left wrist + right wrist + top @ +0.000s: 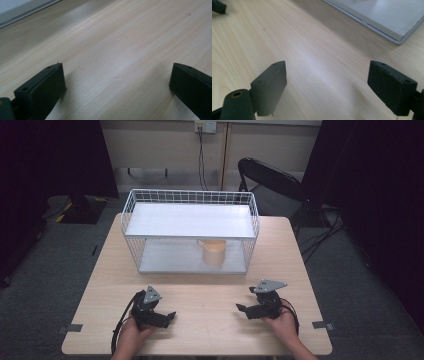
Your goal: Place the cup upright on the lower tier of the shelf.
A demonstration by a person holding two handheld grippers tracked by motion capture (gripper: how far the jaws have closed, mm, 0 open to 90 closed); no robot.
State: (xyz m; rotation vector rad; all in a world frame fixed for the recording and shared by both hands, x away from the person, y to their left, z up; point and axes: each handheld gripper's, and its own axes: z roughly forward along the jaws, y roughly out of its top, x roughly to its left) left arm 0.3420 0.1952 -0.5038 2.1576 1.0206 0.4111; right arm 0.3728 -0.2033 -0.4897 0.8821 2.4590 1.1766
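The jaws of the left gripper (161,316) stand wide apart with nothing between them, only bare wood of the table (120,45). The jaws of the right gripper (246,309) are spread in the same way and also hold nothing. Both grippers rest low at the near side of the table, each in one hand of the person, and their tips point inward, toward each other.

The thing nearest to them is an orange cup (214,251). It stands upright on the lower shelf of a white wire rack (192,198), under the white upper shelf, a little to the right of the rack's middle. From the fingers it lies forward, away from the person, and well apart from both grippers. The right gripper seems to be the nearer one, because the cup is closer to its side. The long axis of the cup is vertical. It appears to have a handle on its left side, but the wires and the shadow make this hard to confirm. The front of the rack seems open, so a reach would go in low, between the two shelves.
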